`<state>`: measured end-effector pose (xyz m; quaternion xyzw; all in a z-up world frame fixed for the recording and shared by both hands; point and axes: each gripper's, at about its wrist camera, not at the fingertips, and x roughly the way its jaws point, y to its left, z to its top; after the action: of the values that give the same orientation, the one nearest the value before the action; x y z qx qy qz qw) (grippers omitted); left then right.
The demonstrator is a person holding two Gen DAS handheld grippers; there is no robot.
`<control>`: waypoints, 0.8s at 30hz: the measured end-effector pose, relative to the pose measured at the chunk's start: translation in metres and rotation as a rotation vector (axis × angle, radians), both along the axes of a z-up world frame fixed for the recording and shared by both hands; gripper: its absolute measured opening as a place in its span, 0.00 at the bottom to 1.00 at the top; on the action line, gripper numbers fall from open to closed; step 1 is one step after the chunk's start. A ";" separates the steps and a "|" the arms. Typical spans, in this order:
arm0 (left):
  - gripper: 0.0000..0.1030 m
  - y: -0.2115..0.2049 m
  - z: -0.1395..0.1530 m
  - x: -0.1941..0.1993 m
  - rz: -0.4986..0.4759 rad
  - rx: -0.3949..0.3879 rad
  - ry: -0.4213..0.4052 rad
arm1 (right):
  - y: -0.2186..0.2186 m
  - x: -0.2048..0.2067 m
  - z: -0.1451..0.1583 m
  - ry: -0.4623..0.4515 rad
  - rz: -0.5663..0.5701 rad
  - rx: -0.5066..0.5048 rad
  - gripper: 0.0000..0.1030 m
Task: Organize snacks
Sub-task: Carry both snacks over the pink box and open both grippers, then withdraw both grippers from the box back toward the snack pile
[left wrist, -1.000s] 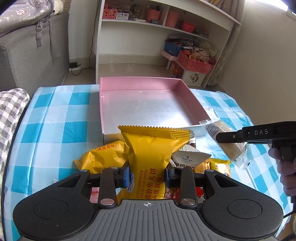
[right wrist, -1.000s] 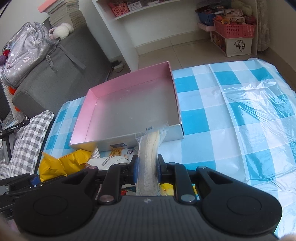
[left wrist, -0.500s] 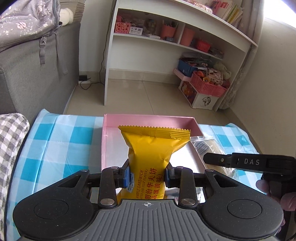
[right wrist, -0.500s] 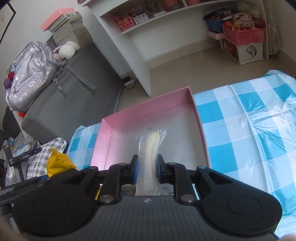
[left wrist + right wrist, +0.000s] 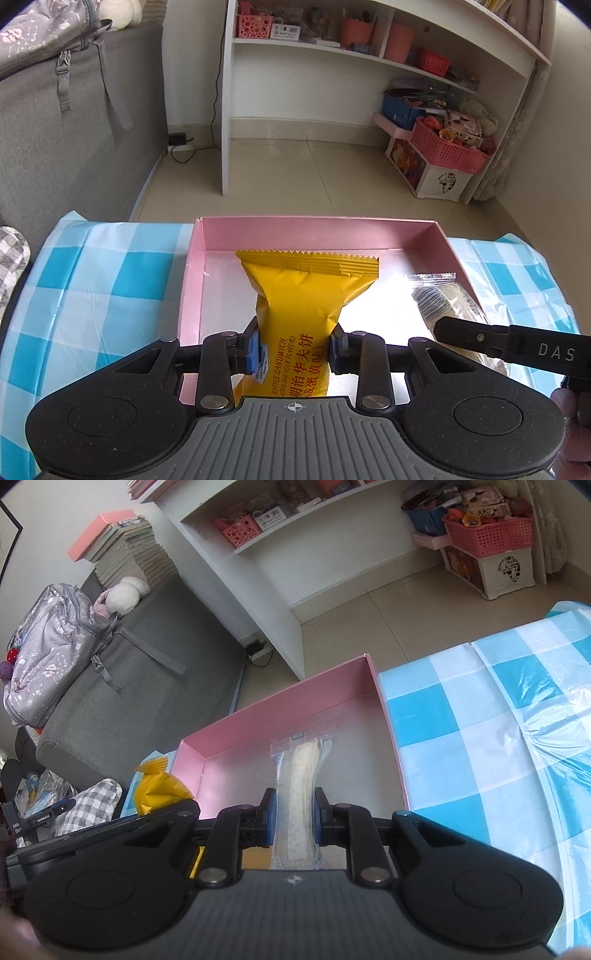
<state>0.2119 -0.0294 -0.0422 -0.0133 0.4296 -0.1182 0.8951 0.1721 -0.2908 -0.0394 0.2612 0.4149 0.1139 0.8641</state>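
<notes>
My left claw (image 5: 294,346) clamps yellow waffle sandwich pack (image 5: 300,306), frame center, over pink box (image 5: 317,229). Right claw (image 5: 294,816) grips clear-wrapped biscuit pack (image 5: 300,775), also over box.

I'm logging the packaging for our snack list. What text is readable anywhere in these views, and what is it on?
"WAFFLE SANDWICH" and "SALTED EGG YOLK FLAVOR)", plus red Chinese characters: yellow snack packet, held by the left gripper.
"DAS": arm of the right gripper.
Small blue label on the yellow snack packet, shelf labels: too small to read.
</notes>
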 end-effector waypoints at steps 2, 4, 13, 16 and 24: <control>0.30 -0.001 -0.003 0.002 0.008 0.013 0.003 | 0.001 0.001 -0.002 0.008 0.001 0.000 0.16; 0.30 0.000 -0.005 0.003 0.015 0.020 0.001 | 0.003 0.000 -0.003 0.011 0.005 -0.018 0.16; 0.39 -0.001 -0.013 -0.003 0.024 0.070 0.011 | 0.007 -0.002 -0.006 0.043 -0.002 -0.046 0.25; 0.61 -0.001 -0.008 -0.011 0.002 0.089 -0.019 | 0.009 -0.006 0.001 0.028 -0.001 -0.066 0.37; 0.84 0.010 0.013 -0.038 -0.020 0.076 -0.055 | 0.008 -0.019 0.022 -0.018 -0.026 -0.121 0.72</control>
<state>0.1744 -0.0191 -0.0289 0.0282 0.4089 -0.1111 0.9053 0.1527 -0.2830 -0.0178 0.2126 0.4096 0.0796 0.8835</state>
